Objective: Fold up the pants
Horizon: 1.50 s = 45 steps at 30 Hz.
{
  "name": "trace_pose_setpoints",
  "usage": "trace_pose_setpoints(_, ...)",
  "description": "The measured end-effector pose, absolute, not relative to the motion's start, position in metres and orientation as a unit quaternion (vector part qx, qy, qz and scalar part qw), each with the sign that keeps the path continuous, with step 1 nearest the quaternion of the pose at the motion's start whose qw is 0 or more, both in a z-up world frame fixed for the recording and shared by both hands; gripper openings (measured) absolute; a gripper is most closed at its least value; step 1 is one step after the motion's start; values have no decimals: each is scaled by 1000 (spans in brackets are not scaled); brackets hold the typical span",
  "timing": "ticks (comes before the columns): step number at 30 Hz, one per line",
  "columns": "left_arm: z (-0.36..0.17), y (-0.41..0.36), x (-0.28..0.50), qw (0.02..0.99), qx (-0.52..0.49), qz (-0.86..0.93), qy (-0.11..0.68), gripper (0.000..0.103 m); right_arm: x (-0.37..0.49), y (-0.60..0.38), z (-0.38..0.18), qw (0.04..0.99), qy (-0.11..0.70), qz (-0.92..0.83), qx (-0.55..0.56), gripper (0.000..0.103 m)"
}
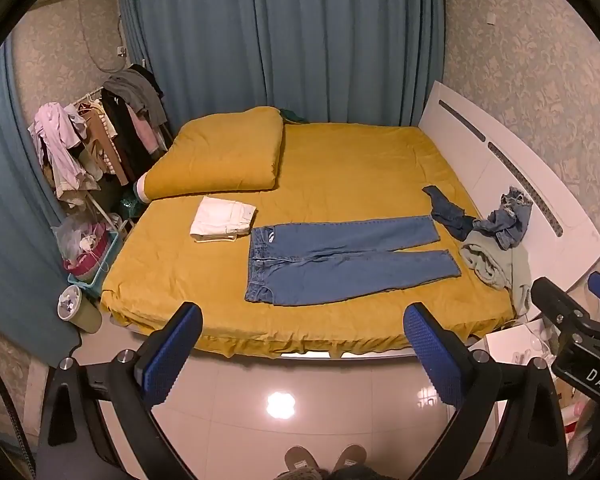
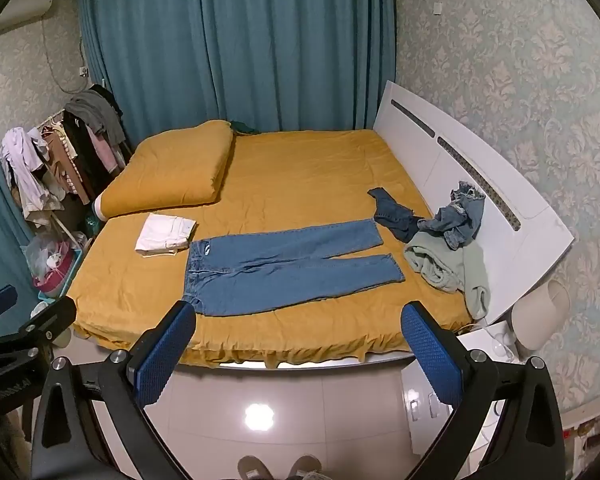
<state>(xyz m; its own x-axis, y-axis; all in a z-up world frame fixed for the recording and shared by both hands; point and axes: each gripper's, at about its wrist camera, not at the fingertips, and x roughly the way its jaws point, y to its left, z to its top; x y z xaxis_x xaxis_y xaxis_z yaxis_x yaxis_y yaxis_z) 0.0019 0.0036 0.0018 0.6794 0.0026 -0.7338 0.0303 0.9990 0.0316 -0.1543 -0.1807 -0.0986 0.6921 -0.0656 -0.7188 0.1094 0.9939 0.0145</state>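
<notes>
A pair of blue jeans (image 1: 340,258) lies spread flat on the yellow bed (image 1: 340,160), waistband to the left, both legs pointing right; it also shows in the right wrist view (image 2: 284,264). My left gripper (image 1: 302,354) is open and empty, held over the tiled floor in front of the bed's near edge. My right gripper (image 2: 298,354) is open and empty too, likewise short of the bed; its body shows at the right of the left wrist view (image 1: 572,328).
Folded white pants (image 1: 222,220) lie left of the jeans. A heap of denim and pale green clothes (image 1: 496,240) lies by the white headboard (image 1: 512,168). A folded yellow quilt (image 1: 220,156), a clothes rack (image 1: 100,136) and baskets (image 1: 92,256) stand at the left. A nightstand (image 2: 488,344) stands at the right.
</notes>
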Motion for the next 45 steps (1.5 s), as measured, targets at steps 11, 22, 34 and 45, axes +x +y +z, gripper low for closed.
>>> trace_pose_setpoints(11, 16, 0, -2, 925, 20, -11, 378, 103, -164, -187, -78, 927, 371, -53, 24, 103)
trace_pose_setpoints(22, 21, 1, -5, 932, 18, -12, 362, 103, -174, -189, -64, 933, 355, -57, 24, 103)
trace_pose_setpoints(34, 21, 4, -9, 931, 18, -13, 364, 103, -175, -188, -60, 932, 358, -51, 24, 103)
trace_pose_setpoints(45, 20, 8, -13, 930, 15, -14, 367, 103, -178, -183, -63, 931, 361, -52, 23, 103)
